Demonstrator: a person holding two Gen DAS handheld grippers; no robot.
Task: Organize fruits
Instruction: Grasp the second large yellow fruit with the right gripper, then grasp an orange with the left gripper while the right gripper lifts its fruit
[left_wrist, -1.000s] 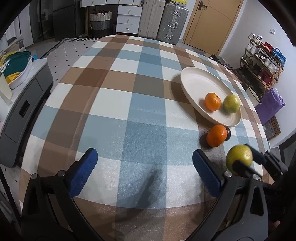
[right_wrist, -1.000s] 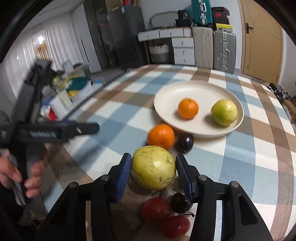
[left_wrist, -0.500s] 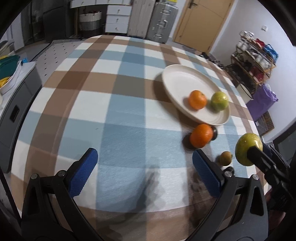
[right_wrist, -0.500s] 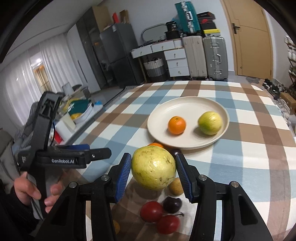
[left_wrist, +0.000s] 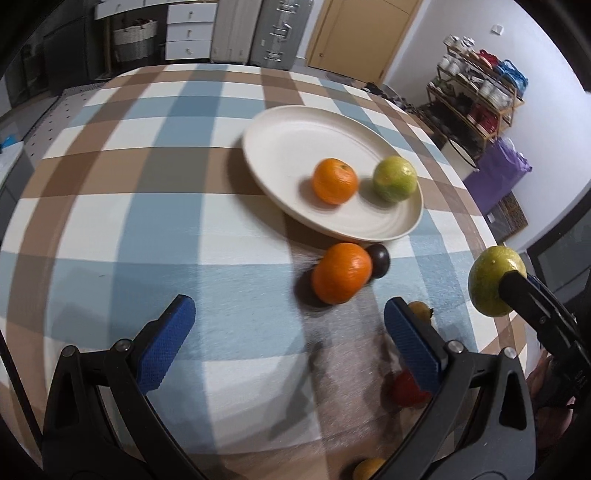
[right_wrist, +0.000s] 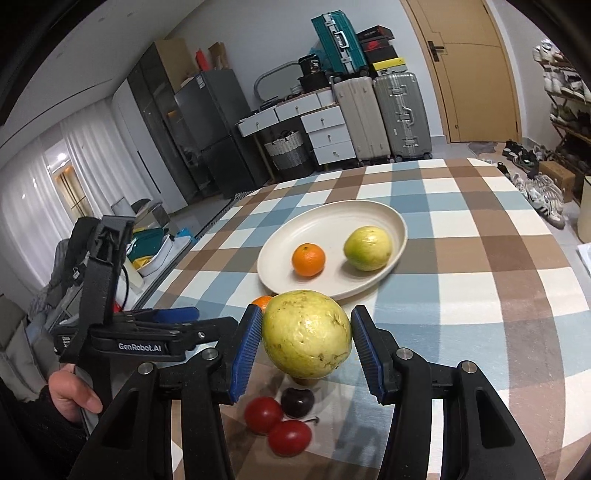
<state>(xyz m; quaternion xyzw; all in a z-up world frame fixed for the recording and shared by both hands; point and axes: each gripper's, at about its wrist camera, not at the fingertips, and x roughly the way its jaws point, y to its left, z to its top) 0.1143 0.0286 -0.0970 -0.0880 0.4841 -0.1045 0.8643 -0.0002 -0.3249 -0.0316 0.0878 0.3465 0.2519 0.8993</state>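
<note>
right gripper (right_wrist: 306, 349) lifted bumpy round guava (right_wrist: 306, 334) above checked cloth (right_wrist: 480, 295).

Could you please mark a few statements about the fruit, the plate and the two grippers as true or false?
1. The right gripper is shut on a large yellow-green guava, held off the table. True.
2. The round cream plate holds three fruits. False: only a small orange mandarin and a second, greener guava lie in it.
3. The left gripper carries a fruit. False: its blue pads stand wide apart with nothing between them.
4. A larger orange mandarin lies on the checked tablecloth outside the plate, against a dark plum. True.
5. The plate's two fruits are stacked. False: they lie side by side.
</note>
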